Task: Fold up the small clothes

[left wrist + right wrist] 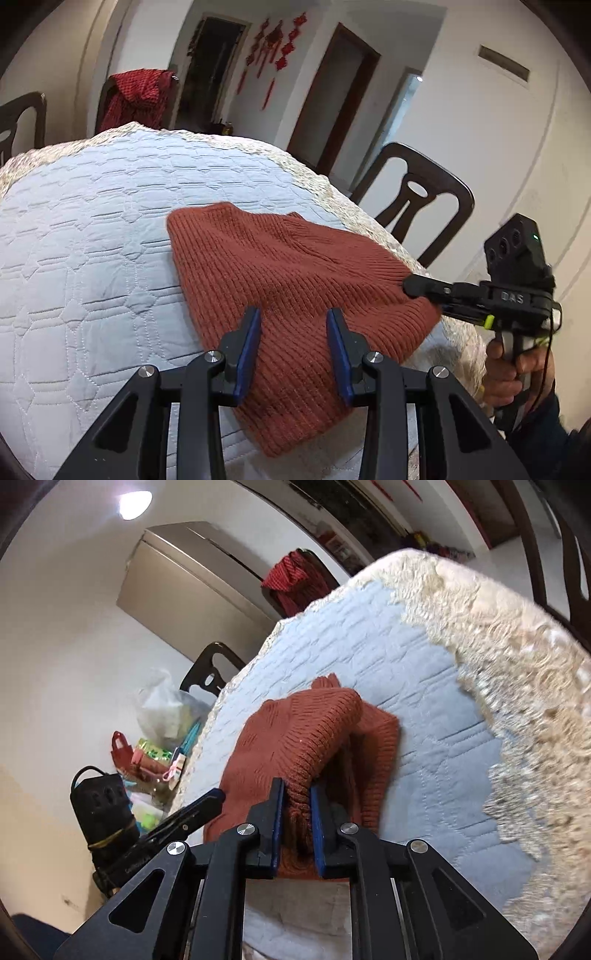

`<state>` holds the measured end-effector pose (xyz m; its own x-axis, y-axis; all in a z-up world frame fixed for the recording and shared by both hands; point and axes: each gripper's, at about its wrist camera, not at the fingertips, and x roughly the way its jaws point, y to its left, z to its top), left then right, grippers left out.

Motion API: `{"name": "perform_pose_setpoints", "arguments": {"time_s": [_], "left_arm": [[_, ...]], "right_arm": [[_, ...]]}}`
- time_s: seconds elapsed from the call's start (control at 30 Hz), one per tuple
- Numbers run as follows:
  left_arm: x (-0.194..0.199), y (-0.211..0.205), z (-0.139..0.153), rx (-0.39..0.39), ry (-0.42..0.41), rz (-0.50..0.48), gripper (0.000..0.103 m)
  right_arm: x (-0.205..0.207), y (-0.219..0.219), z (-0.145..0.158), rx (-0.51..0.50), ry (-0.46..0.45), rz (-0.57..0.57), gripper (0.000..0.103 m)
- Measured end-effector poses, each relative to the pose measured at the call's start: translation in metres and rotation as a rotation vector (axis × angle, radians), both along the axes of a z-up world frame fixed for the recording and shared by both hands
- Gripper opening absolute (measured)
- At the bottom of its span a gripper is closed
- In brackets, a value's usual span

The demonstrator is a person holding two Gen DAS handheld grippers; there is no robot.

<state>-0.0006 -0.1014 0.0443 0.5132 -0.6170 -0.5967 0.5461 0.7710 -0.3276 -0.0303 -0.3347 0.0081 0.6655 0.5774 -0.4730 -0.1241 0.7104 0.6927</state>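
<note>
A rust-red knit garment (pixel 291 277) lies on the pale blue quilted table cover (pixel 92 221). My left gripper (pixel 293 321) is open just above the garment's near part, its blue pads apart and holding nothing. My right gripper (pixel 297 805) is shut on a bunched edge of the knit garment (pixel 314 731) and lifts that edge off the cover. In the left wrist view the right gripper (pixel 413 286) comes in from the right and pinches the garment's right edge. The left gripper (pixel 218 797) shows at the left of the right wrist view.
The cover has a cream lace border (pixel 517 664) along the table edge. Dark wooden chairs (pixel 417 199) stand around the table; one carries a red checked cloth (pixel 138 98). Bags and clutter (pixel 159 738) sit on the floor beside the table.
</note>
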Motion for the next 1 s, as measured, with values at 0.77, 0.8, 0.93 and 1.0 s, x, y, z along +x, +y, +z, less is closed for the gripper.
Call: {"name": "perform_pose_setpoints", "arguments": {"time_s": [0.77,0.8,0.93,1.0], "left_arm": [[-0.025,-0.005,-0.003,0.06,-0.023,-0.006,0.039],[-0.024,-0.005,-0.003,0.055,-0.017,-0.004,0.039],[-0.023,-0.001,0.003,0.042,-0.01,-0.007,0.039],[-0.019,0.006,0.011,0.014,-0.013,0.002,0.039]], "right_arm": [[-0.019,0.046,-0.003,-0.418,-0.041,0.097,0.005],[-0.019,0.043,-0.005,-0.406,-0.044,0.089,0.004],[-0.021,0.039,-0.004,-0.419,-0.03,0.085,0.004],[-0.024,0.04,0.002,-0.414,-0.041,0.088,0.006]]}}
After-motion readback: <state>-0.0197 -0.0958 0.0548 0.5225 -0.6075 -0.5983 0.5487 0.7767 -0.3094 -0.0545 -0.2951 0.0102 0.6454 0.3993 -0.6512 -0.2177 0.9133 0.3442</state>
